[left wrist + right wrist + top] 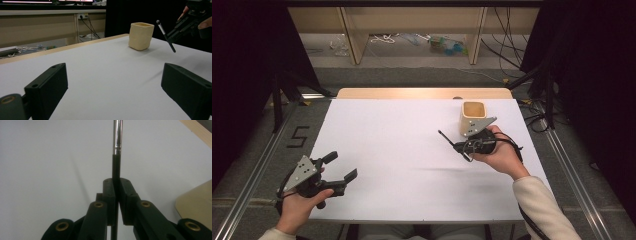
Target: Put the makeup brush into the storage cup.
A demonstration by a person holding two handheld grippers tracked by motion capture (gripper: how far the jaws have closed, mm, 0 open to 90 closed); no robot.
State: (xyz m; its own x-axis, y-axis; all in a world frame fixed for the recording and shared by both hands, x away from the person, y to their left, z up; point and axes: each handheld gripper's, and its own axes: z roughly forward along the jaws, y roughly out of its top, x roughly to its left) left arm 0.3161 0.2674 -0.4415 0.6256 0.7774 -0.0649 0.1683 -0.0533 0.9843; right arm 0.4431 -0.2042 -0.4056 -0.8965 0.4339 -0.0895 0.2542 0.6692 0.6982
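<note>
The pen (117, 152) is clamped between the closed jaws of the right gripper (460, 146), its black barrel pinched at the pads and its tip apparently clear of the tabletop (402, 145). It sits near the far right corner, just beside the cream cup (474, 117). The left gripper (343, 169), jaws wide apart and empty, hovers near the near left corner.

White table top (402, 150), wooden strip along far edge (422, 93); digit 5 taped on floor (298, 136); cables, clutter beyond.

Overhead camera looks down; both gripper cameras sit low, sharing the cup (140, 35).
</note>
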